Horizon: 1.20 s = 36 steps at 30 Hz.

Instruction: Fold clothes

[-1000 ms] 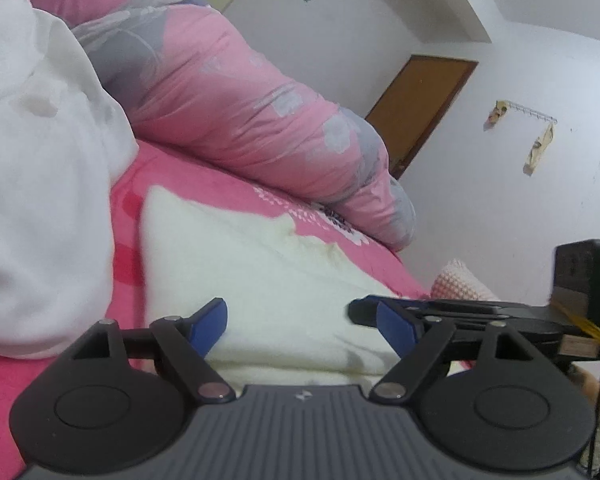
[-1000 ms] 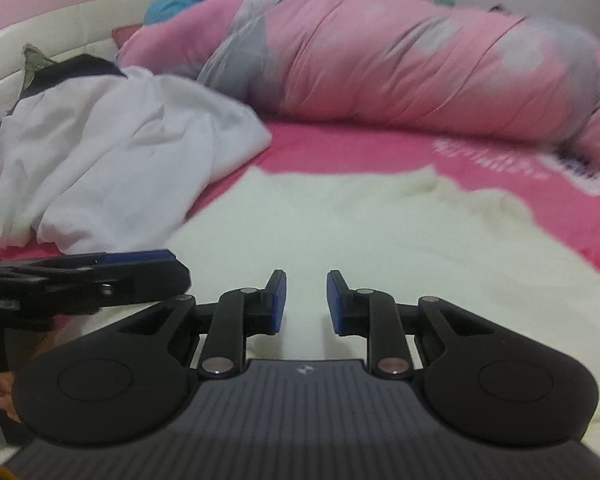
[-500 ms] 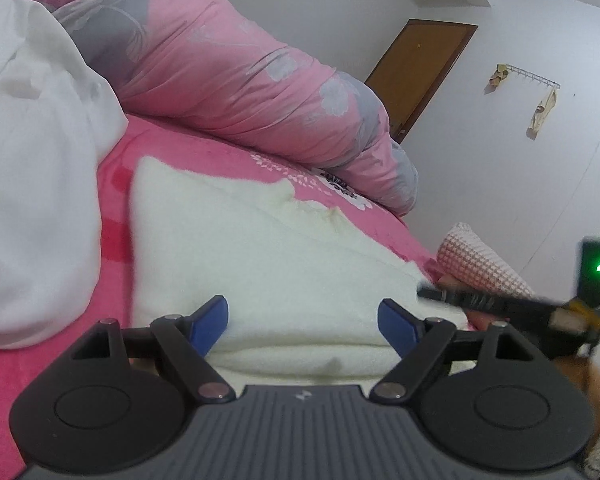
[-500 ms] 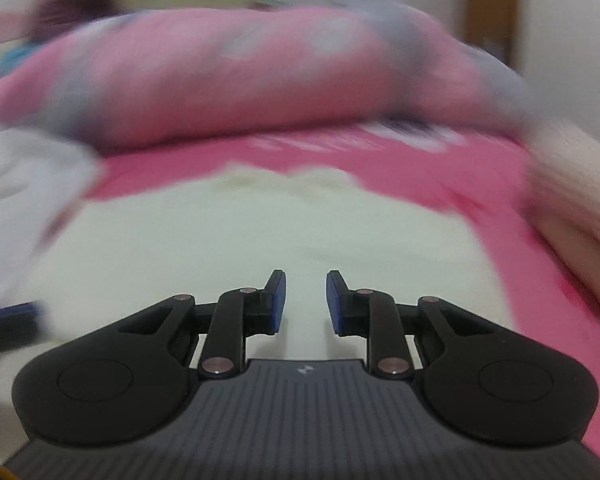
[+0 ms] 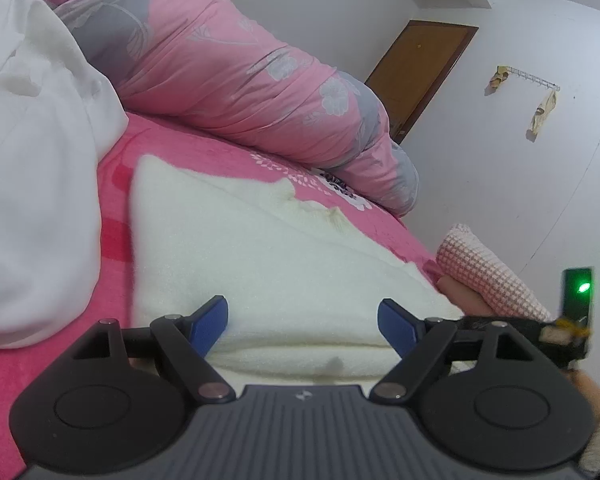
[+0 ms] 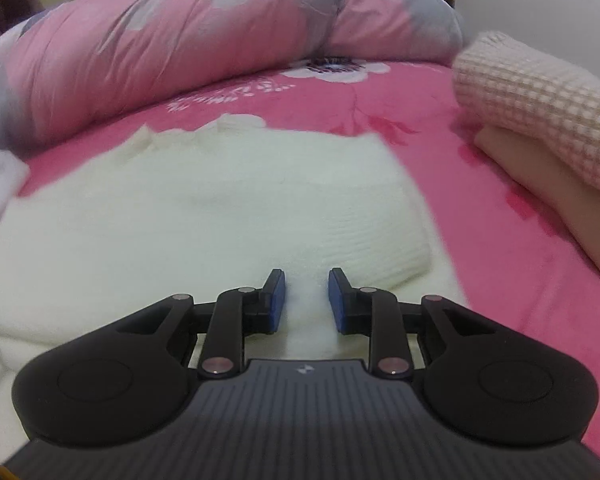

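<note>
From my left camera, I see my left gripper (image 5: pixel 302 322) with its blue pads spread wide and nothing between them. It hangs just over the near folded edge of the soft cream-white knitted sweater (image 5: pixel 260 260), which lies flat on the bright pink flowered bed sheet (image 5: pixel 112 208). I think I hold it there, ready, so it can catch that thick edge for the next fold. A big loose white cloth heap (image 5: pixel 32 184) sits on the left, well out of the way (maybe more clothes to fold). The long pink and grey flowered quilt roll (image 5: pixel 240 80) lies behind. From my right camera, my right gripper (image 6: pixel 303 300) has its pads close together but not touching, with a small gap and nothing pinched. It points down at the sweater (image 6: pixel 204 208), low over the right side of the fold, I guess to grab that end. A pink-and-white checked knit sleeve (image 6: pixel 540 108) on a person's arm rests on the sheet, on the right.
</note>
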Each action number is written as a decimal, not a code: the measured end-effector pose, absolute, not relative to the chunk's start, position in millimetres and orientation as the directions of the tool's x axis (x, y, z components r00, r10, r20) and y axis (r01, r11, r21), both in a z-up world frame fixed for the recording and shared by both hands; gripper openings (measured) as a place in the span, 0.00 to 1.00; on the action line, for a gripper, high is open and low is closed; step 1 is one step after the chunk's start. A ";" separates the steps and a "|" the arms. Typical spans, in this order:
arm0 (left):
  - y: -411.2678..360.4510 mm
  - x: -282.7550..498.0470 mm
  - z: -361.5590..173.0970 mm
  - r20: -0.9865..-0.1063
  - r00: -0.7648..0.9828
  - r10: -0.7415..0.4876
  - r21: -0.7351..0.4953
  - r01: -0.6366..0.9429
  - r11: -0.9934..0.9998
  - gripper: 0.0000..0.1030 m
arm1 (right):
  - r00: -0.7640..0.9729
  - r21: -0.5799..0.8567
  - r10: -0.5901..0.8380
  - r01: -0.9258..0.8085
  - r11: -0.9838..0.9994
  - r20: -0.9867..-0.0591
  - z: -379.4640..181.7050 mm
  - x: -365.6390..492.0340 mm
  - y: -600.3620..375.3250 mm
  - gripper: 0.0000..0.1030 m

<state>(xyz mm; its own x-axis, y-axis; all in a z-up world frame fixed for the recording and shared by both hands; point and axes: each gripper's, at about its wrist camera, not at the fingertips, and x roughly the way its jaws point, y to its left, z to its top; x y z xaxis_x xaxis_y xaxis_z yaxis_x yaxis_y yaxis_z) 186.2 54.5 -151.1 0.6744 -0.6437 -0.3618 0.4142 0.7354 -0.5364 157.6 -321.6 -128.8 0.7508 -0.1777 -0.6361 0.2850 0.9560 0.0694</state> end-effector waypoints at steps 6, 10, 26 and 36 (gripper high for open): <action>44.5 185.0 -147.1 -0.397 0.684 -0.611 -0.485 0.409 0.773 0.81 | 0.838 0.117 -0.205 0.302 0.946 -0.506 -75.7 66.3 -335.7 0.23; 28.4 179.0 -133.7 -0.466 0.703 -0.537 -0.379 0.390 0.839 0.81 | 0.842 0.176 -0.215 0.339 0.924 -0.495 -75.5 2.1 -365.4 0.23; 1.3 59.9 -92.7 -0.572 0.698 -0.431 -0.139 0.435 0.890 0.87 | 0.884 0.328 -0.020 0.195 0.924 -0.467 -116.6 -58.5 -371.2 0.23; -3.8 88.8 -62.7 -0.530 0.746 -0.403 -0.090 0.423 0.901 0.87 | 0.887 0.230 0.102 0.005 0.973 -0.450 -73.4 -22.7 -356.1 0.25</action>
<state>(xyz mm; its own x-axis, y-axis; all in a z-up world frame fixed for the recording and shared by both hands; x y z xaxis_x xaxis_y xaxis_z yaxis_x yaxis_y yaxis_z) 88.8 -3.8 -62.7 0.7457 -0.4033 -0.5303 0.4234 0.9014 -0.0902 -22.7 -356.1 -73.4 0.8872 0.1017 -0.4501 0.0051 0.9732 0.2300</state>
